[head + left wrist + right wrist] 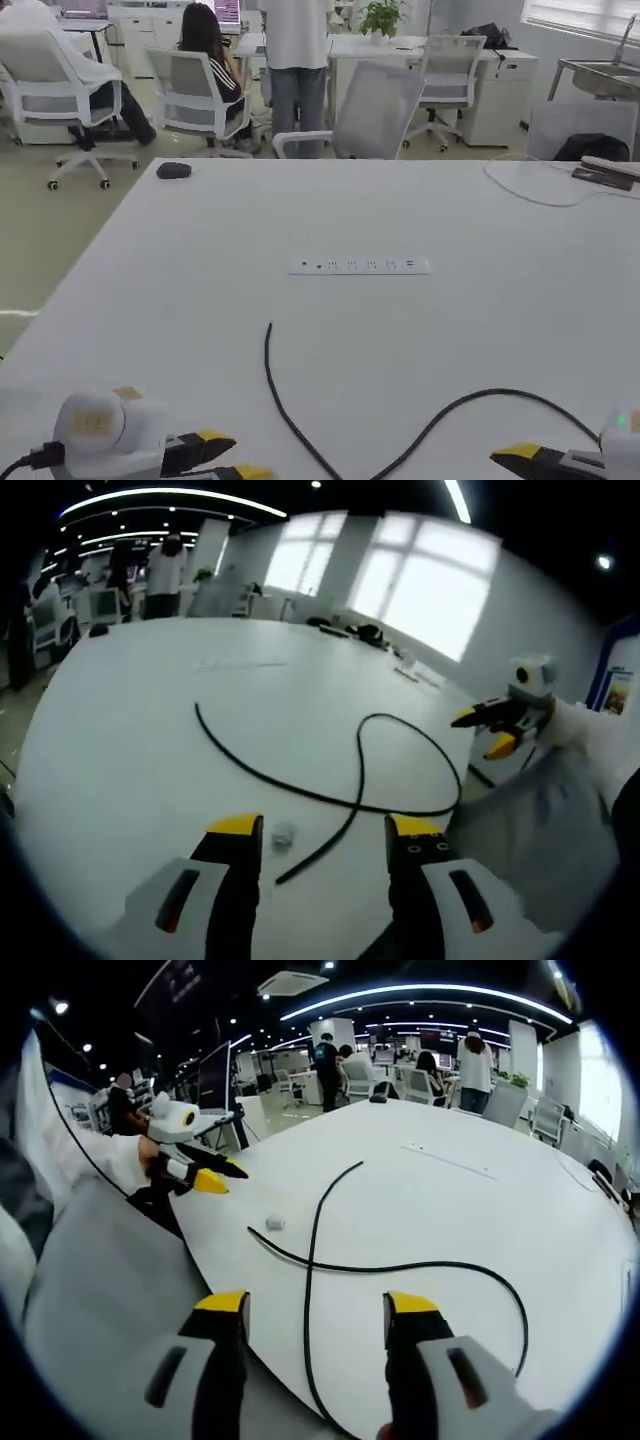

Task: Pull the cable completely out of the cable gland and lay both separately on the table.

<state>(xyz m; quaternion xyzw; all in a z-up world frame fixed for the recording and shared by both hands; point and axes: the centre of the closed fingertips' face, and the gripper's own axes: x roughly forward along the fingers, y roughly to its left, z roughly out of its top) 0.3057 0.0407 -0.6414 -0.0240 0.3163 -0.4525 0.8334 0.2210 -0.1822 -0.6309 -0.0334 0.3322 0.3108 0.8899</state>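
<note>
A long black cable (285, 405) lies loose on the white table (420, 320), crossing over itself in a loop (358, 780). A small pale cable gland (283, 834) rests on the table by itself, beside one cable end and apart from it (273, 1223). My left gripper (325, 830) hovers just behind the gland, open, with nothing between its yellow-tipped jaws. My right gripper (315, 1305) is open too, above the cable loop near the table edge. In the head view the left gripper (235, 455) is at bottom left and the right gripper (520, 455) at bottom right.
A flush socket strip (360, 265) sits mid-table. A black mouse (173, 170) lies at the far left edge, and a white cord with flat items (600, 172) at the far right. Office chairs (375, 110) and people stand beyond the table.
</note>
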